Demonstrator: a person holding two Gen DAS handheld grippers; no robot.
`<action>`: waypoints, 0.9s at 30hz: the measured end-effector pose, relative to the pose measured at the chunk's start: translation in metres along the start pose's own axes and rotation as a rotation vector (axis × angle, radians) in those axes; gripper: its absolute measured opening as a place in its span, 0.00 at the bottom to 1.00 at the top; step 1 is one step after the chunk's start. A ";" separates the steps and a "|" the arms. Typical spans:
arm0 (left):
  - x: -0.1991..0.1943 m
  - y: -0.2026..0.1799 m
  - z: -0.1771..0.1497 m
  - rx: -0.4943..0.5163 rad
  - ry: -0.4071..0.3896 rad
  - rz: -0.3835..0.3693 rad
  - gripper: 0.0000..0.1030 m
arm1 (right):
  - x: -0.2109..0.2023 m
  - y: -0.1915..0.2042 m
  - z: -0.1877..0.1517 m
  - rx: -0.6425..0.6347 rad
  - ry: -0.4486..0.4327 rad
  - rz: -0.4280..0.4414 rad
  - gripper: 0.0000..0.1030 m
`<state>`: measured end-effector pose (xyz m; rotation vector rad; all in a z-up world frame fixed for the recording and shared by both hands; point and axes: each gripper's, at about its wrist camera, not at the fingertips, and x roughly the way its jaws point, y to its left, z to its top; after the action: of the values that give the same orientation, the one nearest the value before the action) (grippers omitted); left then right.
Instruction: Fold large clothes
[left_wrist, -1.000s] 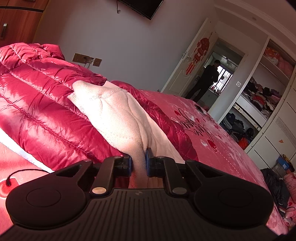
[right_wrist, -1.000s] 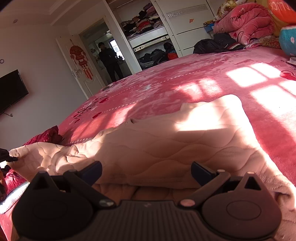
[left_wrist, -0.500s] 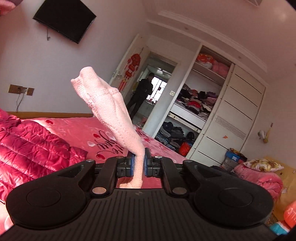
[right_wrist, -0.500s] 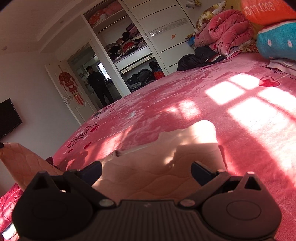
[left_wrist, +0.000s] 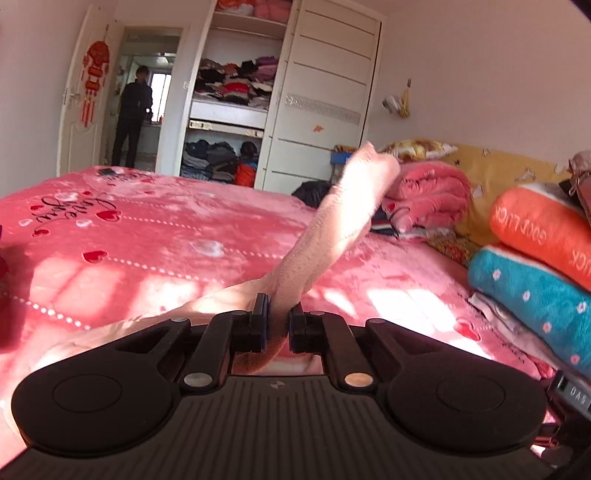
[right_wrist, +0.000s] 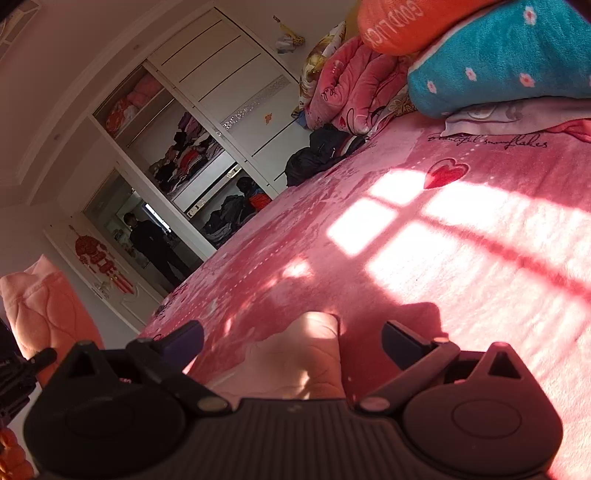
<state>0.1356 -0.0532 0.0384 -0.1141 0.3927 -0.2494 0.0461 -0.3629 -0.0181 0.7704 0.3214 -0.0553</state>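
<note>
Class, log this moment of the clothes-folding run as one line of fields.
left gripper: shut on pink garment | right gripper: open, empty, above garment | surface: bed | fold: not finished

Hard window-shaped sun patches glare on the bedspread (right_wrist: 424, 229); corners dark (fisheye bending); sharp shadows.

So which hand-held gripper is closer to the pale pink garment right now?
Left. The left hand-held gripper is clamped shut on the pale pink garment, holding a bunched part up. The right hand-held gripper is open, its fingers apart over another part of the garment without gripping.
</note>
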 end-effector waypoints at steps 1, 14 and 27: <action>0.006 -0.006 -0.010 0.008 0.022 -0.003 0.07 | -0.001 -0.003 0.002 0.008 -0.003 -0.003 0.99; 0.023 -0.019 -0.076 0.105 0.145 0.022 0.10 | 0.018 -0.013 0.005 0.039 0.085 0.042 0.99; 0.017 -0.023 -0.077 0.112 0.151 0.007 0.11 | 0.048 0.005 -0.013 0.045 0.230 0.238 0.90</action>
<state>0.1156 -0.0842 -0.0347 0.0163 0.5277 -0.2731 0.0888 -0.3473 -0.0377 0.8568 0.4452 0.2520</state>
